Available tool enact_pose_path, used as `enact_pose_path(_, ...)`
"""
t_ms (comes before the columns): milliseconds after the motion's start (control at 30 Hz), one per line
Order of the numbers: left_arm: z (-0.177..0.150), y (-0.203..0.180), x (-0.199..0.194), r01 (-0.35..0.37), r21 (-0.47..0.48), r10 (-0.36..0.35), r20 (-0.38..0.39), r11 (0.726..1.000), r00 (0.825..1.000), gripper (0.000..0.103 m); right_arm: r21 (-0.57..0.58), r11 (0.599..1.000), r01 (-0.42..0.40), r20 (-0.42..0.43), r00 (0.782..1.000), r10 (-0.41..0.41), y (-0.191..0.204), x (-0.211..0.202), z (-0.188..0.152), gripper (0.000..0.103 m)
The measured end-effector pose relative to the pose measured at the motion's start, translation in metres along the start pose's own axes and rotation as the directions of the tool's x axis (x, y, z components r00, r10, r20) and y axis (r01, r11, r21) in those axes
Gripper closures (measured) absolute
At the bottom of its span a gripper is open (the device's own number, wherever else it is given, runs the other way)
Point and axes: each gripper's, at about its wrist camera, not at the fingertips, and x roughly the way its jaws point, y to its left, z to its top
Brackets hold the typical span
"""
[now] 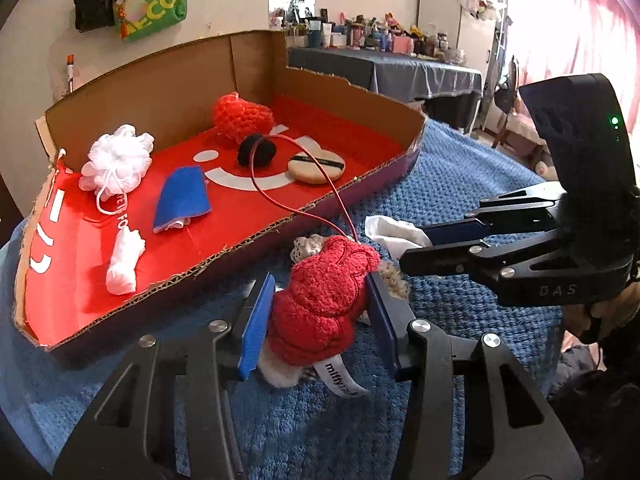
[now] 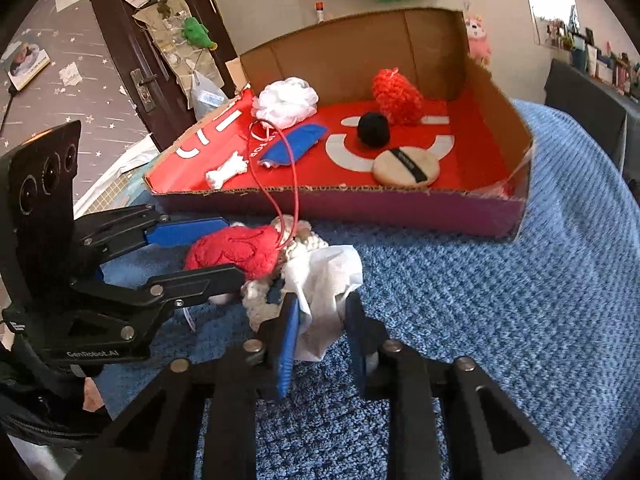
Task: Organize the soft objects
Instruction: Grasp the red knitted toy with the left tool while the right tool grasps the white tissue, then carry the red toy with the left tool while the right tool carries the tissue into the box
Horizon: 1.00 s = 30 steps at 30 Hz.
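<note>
A red plush toy [image 1: 320, 300] with a thin red cord loop lies on the blue knitted blanket just in front of the cardboard tray [image 1: 248, 240]. My left gripper [image 1: 320, 284] is shut on it, both blue pads pressing its sides. To its right, a crumpled white cloth [image 2: 324, 276] sits between the pads of my right gripper [image 2: 322, 304], which is shut on it. A cream crocheted piece [image 2: 260, 304] lies under and between the two. In the left wrist view the right gripper [image 1: 416, 248] comes in from the right, holding the white cloth [image 1: 394, 232].
The tray [image 2: 360, 204] has a red floor holding a white bath pouf [image 2: 286, 102], a red crocheted item [image 2: 396, 94], a black pompom [image 2: 374, 128], a round powder puff [image 2: 406, 168], a blue cloth [image 2: 292, 144] and a small white roll [image 2: 226, 170]. The blue blanket [image 2: 500, 300] extends to the right.
</note>
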Motion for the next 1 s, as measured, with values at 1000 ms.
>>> enact_pose_path(1000,-0.01,0.02,-0.045,-0.048,-0.101,0.057,0.089,0.994,0.994,0.059,-0.022,1.0,0.016,0.084,0.996,-0.014,0.024,-0.034,0.007,0.079)
